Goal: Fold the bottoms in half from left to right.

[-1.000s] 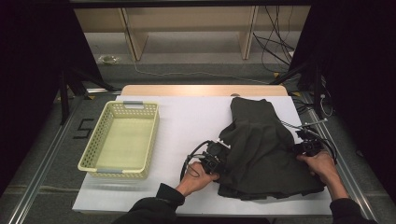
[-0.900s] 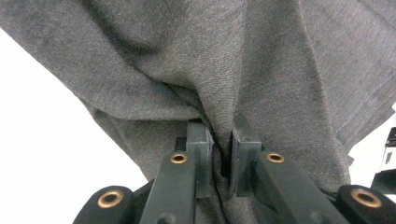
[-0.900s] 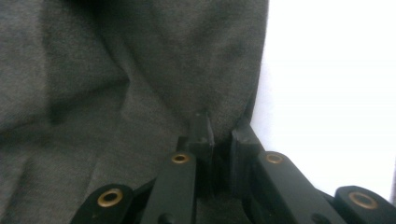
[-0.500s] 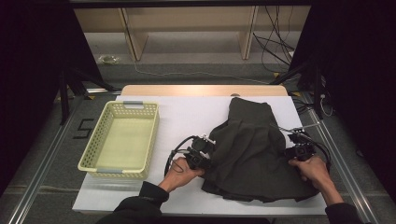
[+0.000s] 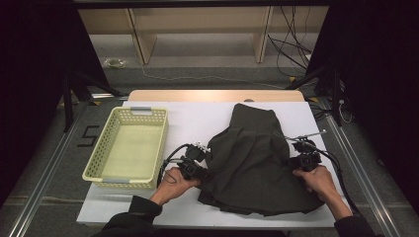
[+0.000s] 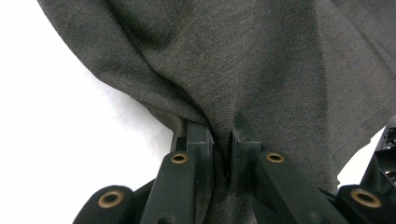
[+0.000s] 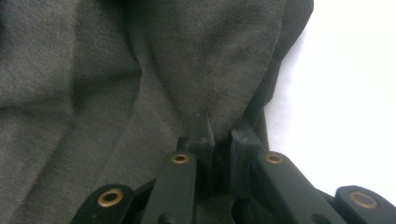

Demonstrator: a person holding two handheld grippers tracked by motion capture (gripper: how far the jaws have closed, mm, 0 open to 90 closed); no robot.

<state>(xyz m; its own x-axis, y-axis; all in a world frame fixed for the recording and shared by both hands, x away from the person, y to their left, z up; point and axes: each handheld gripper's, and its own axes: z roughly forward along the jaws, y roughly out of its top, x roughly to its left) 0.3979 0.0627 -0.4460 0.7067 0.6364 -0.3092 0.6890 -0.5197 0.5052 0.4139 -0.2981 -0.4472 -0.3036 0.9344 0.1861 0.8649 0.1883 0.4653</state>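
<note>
My left gripper (image 5: 201, 173) clamped on dark garment (image 5: 257, 158) edge, my right gripper (image 5: 302, 159) clamped on opposite edge, cloth between both.

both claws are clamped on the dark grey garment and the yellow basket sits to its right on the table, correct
Not quite. The yellow basket sits to the left of the dark grey garment, as the high view shows. The rest holds: the left claw and the right claw are each clamped on the garment, on the white table.

The garment (image 5: 257, 158) lies on the table (image 5: 197, 116) — right of the basket (image 5: 129, 148) — between both grippers.
</note>
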